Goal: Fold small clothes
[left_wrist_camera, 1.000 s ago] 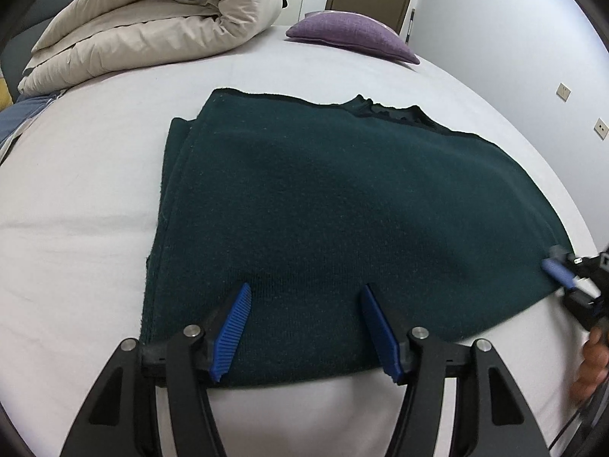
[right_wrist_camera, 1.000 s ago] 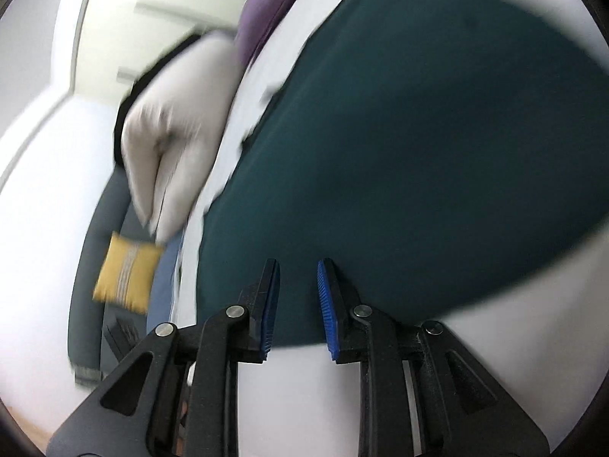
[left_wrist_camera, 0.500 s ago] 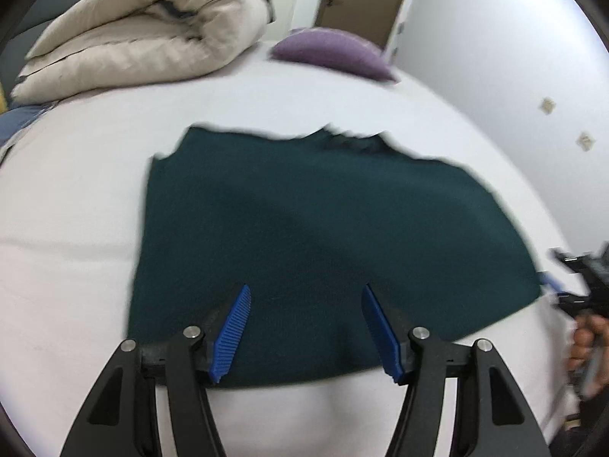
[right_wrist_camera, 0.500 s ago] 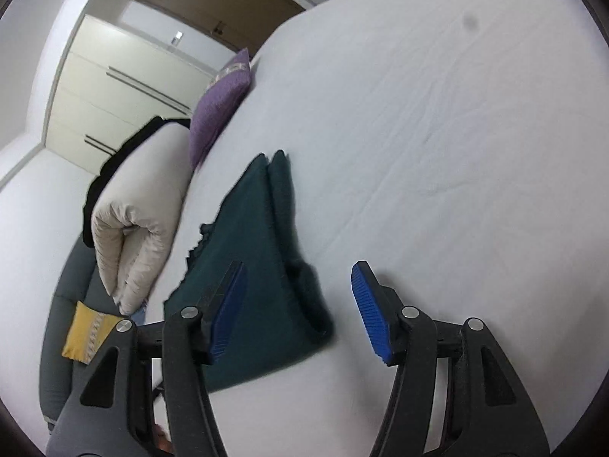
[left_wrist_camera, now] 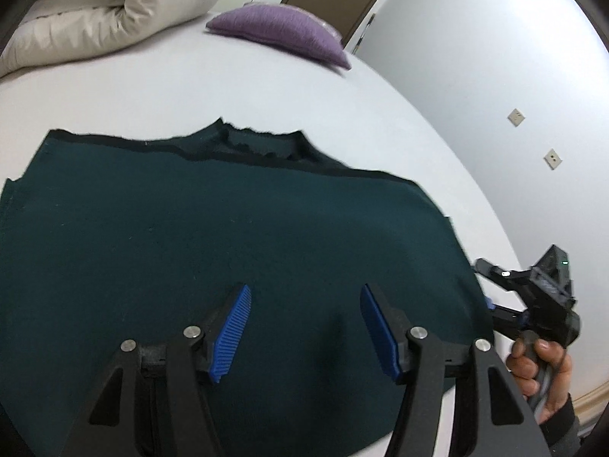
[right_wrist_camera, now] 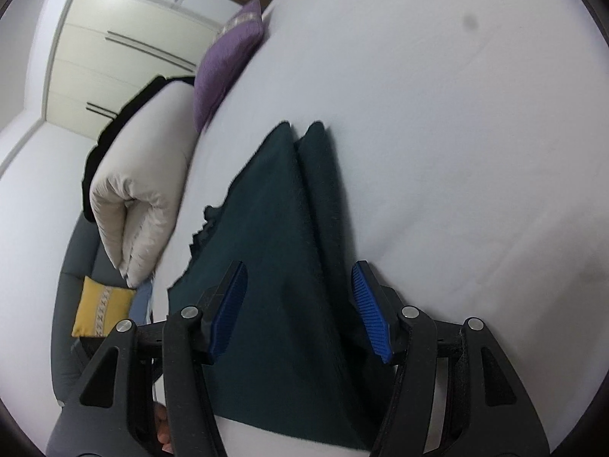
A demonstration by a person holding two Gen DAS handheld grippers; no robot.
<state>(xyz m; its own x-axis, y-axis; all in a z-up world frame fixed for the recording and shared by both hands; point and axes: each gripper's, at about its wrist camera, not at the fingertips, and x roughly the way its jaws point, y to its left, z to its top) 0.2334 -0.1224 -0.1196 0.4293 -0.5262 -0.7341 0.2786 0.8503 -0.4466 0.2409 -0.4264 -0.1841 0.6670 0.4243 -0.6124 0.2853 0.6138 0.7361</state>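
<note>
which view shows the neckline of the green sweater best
The left wrist view. It looks across the whole flat green sweater, and the neckline sits clear at the far edge, unblocked by the open left gripper. The right wrist view sees the sweater edge-on along its folded side, so the neckline shows only as a ragged sliver.

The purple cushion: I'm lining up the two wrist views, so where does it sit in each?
Left wrist view: the purple fabric cushion lies at top centre, on the far edge of the white bed, beyond the dark green knitted garment.
Right wrist view: it appears upper left, tilted.
Shared landmark: the rolled cream duvet beside it.
</note>
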